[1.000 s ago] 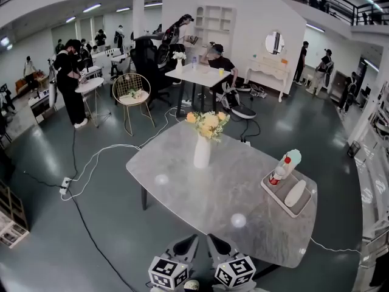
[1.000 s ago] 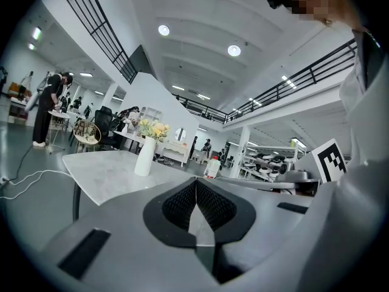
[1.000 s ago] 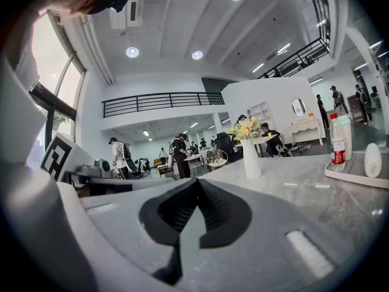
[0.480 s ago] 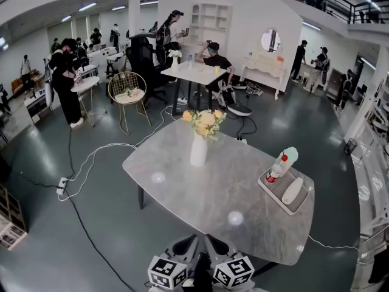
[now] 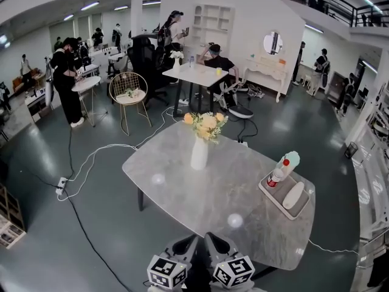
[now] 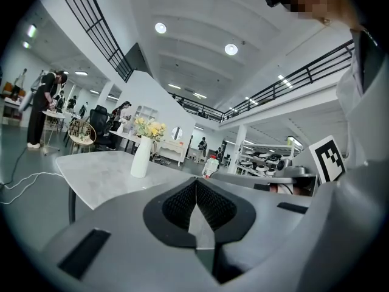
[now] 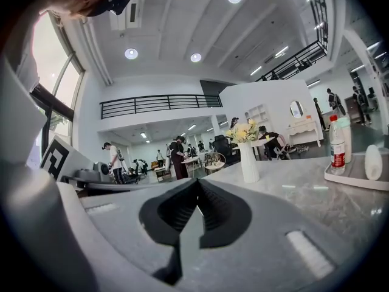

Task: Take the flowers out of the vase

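White vase (image 5: 199,153) upright near the far edge of the grey tabletop (image 5: 182,190), with the yellow flowers (image 5: 205,125) in its neck. A tray (image 5: 270,198) carrying a bottle (image 5: 278,173) lies at the right edge. Left gripper (image 5: 189,241) and right gripper (image 5: 211,238) sit side by side at the near edge, well apart from the vase. The fingers of each are pressed together with nothing between them.
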The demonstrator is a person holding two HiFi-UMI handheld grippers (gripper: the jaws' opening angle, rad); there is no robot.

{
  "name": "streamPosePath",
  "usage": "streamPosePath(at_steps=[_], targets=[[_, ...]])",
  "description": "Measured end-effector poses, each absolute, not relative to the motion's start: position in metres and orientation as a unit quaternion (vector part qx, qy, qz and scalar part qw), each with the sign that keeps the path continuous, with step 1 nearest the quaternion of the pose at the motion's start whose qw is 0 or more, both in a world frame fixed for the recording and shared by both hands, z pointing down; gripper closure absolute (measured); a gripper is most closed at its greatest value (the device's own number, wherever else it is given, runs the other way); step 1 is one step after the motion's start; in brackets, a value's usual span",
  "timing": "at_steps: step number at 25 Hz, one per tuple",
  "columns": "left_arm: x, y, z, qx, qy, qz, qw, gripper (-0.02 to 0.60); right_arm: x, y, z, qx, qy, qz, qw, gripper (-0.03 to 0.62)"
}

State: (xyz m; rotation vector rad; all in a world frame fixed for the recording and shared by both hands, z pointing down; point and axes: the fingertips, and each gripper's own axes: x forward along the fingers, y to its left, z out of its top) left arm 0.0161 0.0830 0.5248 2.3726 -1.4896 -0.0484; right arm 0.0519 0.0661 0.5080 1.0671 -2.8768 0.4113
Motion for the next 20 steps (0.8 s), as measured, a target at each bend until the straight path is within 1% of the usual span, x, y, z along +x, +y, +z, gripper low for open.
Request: streamPosePath(at_steps=[8,20], targets=[[0.000,0.051,0.523,0.832,-0.529,-0.014,0.168,0.578,0.040,0.034,0.505,0.346,-0.929,0.132,0.019,0.594],[-0.025,-0.028,0.529,0.835,-0.521,-0.018,0.176,0.578,0.014,-0.043,0.507,0.350,-0.928,0.127,0.027,0.594]])
